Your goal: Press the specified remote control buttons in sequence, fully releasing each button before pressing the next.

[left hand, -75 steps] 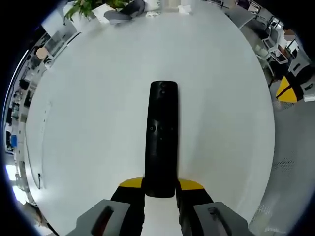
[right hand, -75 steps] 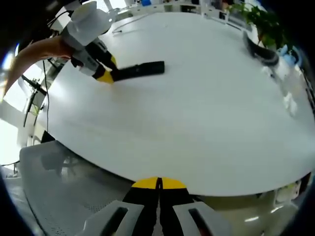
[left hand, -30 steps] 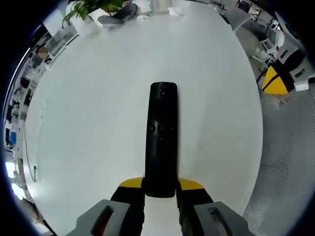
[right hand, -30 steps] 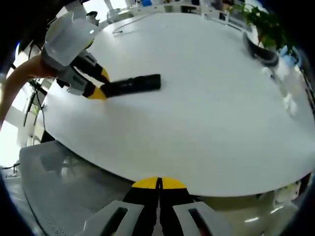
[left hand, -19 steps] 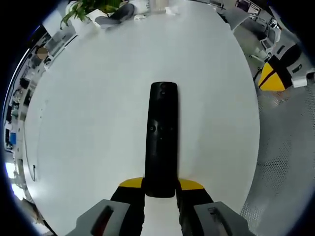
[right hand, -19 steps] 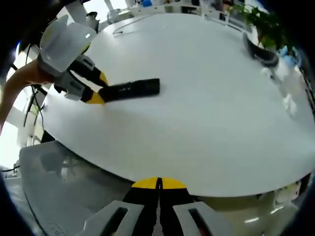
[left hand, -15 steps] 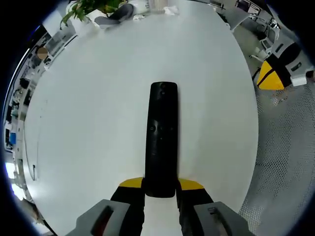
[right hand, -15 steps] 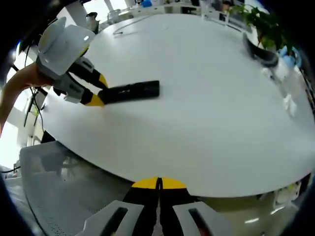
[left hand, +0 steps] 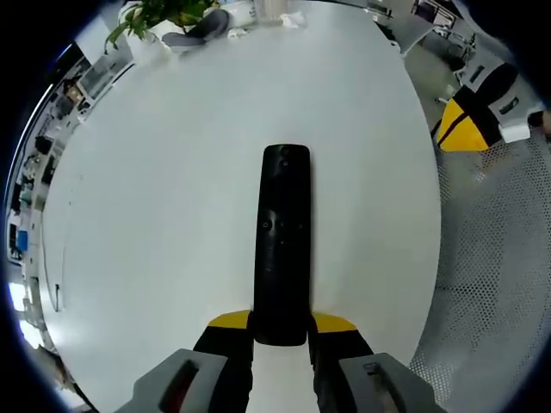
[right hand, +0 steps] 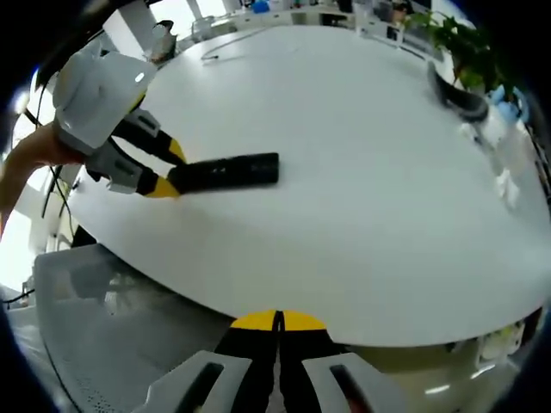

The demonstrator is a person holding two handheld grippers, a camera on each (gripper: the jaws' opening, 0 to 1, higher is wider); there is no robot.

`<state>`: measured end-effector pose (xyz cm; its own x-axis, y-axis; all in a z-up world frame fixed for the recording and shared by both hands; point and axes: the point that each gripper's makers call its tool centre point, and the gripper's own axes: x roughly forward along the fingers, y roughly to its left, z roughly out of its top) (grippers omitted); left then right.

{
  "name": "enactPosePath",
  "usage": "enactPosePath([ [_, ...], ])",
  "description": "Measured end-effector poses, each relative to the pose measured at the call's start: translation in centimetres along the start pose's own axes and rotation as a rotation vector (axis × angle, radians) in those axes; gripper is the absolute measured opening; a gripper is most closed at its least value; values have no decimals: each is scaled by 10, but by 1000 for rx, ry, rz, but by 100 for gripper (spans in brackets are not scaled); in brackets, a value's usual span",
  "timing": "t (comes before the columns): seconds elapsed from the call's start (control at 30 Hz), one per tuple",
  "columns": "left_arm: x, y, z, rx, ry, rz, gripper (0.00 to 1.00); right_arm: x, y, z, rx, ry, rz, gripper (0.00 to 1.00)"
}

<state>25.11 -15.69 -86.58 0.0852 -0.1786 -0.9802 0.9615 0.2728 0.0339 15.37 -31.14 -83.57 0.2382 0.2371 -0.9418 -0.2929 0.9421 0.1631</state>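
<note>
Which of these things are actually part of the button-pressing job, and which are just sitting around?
Job: long black remote control, held at its near end by the left gripper; shut right gripper.
Lying about: green potted plant, grey curved object, white round table.

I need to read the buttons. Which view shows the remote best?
The left gripper view: the remote runs lengthwise up the middle, button face toward the camera, its near end between the left gripper jaws. The right gripper view shows it small, far and sideways on the table.

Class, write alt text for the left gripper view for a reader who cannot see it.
The left gripper is shut on the near end of a black remote control, which points away across a white table. A potted plant stands at the far edge.
</note>
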Motion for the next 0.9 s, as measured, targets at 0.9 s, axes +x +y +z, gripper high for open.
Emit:
enactPosePath([
  [0.9,-5,-51,-12,-8,-21,8,24,-2,2,2,-15,-18,-1,0],
])
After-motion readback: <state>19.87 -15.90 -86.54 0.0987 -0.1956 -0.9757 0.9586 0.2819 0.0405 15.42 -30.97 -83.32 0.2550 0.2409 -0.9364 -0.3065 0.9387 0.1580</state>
